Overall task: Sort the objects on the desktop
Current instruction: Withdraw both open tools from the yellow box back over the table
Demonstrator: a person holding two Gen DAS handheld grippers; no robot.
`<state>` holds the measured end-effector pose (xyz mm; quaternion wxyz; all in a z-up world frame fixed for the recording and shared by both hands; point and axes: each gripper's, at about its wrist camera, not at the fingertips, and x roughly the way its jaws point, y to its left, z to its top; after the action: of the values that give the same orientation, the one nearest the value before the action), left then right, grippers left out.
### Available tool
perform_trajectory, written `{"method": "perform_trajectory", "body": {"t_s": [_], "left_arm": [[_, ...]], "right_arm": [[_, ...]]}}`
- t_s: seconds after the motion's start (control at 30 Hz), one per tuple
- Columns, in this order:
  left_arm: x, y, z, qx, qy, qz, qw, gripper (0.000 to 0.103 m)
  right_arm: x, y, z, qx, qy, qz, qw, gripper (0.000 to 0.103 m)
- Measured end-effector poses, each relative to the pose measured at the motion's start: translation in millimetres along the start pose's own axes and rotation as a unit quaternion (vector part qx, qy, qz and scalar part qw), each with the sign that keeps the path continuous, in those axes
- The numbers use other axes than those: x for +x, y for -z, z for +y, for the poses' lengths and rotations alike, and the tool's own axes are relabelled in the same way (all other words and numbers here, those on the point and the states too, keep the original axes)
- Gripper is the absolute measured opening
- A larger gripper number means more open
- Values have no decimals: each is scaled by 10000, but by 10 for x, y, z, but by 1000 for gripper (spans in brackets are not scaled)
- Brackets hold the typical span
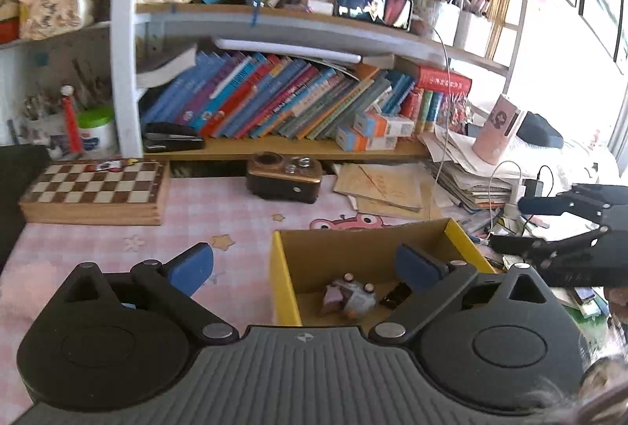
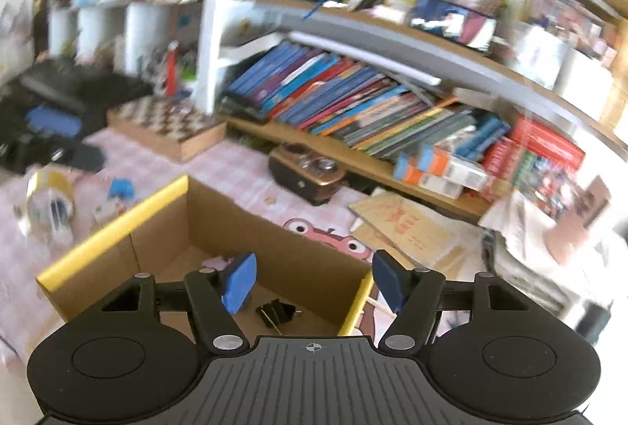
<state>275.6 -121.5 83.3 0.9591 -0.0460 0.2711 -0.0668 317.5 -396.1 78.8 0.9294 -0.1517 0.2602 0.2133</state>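
The open cardboard box with yellow rims (image 1: 282, 268) sits low at centre on the pink checked table (image 1: 117, 248), whose bare stretch runs left toward the wooden chessboard box (image 1: 94, 189). The left gripper (image 1: 304, 268) is spread wide and empty, its fingers (image 1: 192, 266) straddling the box's left wall; a small grey-and-pink toy (image 1: 349, 297) lies inside between them. The right gripper (image 2: 312, 279) is released over the box, a black binder clip (image 2: 274, 311) lying on the box floor just below its fingers.
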Motion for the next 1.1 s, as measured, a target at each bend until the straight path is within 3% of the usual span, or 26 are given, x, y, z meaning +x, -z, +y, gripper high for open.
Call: {"method": "perform_trajectory", "body": {"t_s": [0.5,0.8,1.1], "left_arm": [[-691,657,315,-691,-131,-228,9973,102],[-945,1010,546,-626,-181,-7,9979,102],[-1136,1339,718,-395,-199,206,9988,102]], "right_arm": [[-528,490,303,1221,757,16,9896,70],[-696,744,907,1232,1046,205,9866,70],[-820,903,1460,1823,1195,253,9756,74]]}}
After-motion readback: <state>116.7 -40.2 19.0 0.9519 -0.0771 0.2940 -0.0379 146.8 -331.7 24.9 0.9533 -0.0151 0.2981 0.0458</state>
